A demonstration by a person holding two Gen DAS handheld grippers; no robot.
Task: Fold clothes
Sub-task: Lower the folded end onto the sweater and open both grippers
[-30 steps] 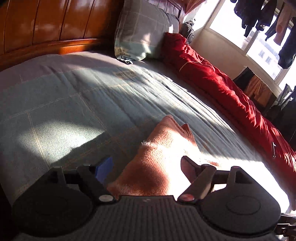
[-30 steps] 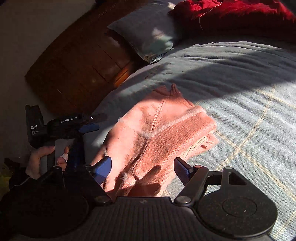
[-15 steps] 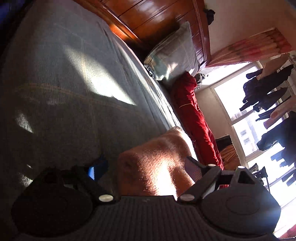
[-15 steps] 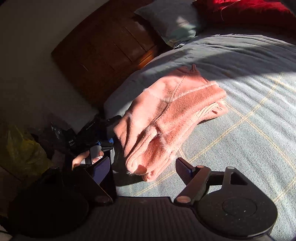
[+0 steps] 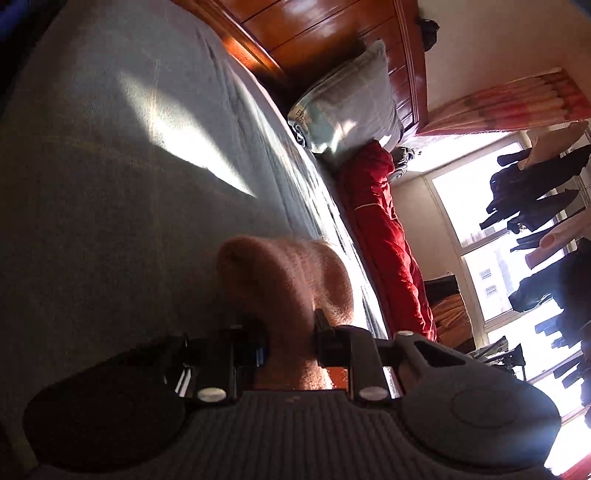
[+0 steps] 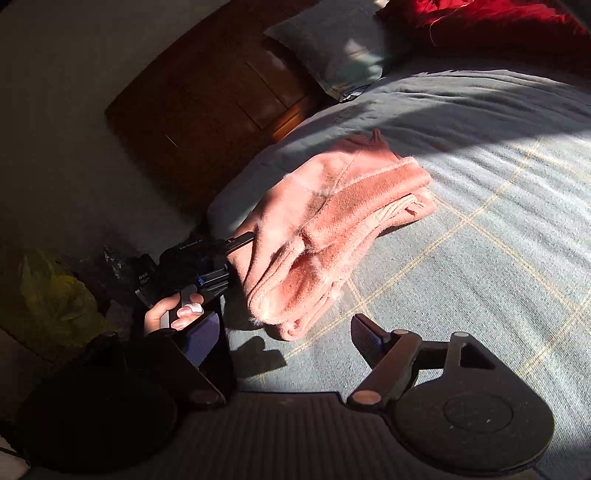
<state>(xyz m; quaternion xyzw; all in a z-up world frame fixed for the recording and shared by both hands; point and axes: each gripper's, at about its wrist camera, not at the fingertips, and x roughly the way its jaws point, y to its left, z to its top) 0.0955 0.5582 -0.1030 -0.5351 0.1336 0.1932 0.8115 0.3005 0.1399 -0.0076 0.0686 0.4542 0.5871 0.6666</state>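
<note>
Folded pink fleece garment lies on the grey-green checked bedspread, near the bed's edge, partly in sun, partly in shadow. Fuzzy pile, several layers stacked; the near end shows rolled folds.

Left gripper comes in from the bed's edge, held in a hand (pale nail visible on the grip). Its jaws are closing, and the garment's edge sits between them: in the left wrist view the two fingers press into the pink fabric from both sides, cloth bunching up ahead of them. Grasping the garment, then. That view is rolled strongly sideways, so the bed runs up the left of the frame.

Right gripper hangs above the bedspread just short of the garment's near end, jaws spread wide, nothing between them. Its shadow falls on the cover below.

Around: grey pillow against the wooden headboard, red quilt bunched along the far side of the bed, window with dark clothes hanging outside, yellow bag on the floor beside the bed
</note>
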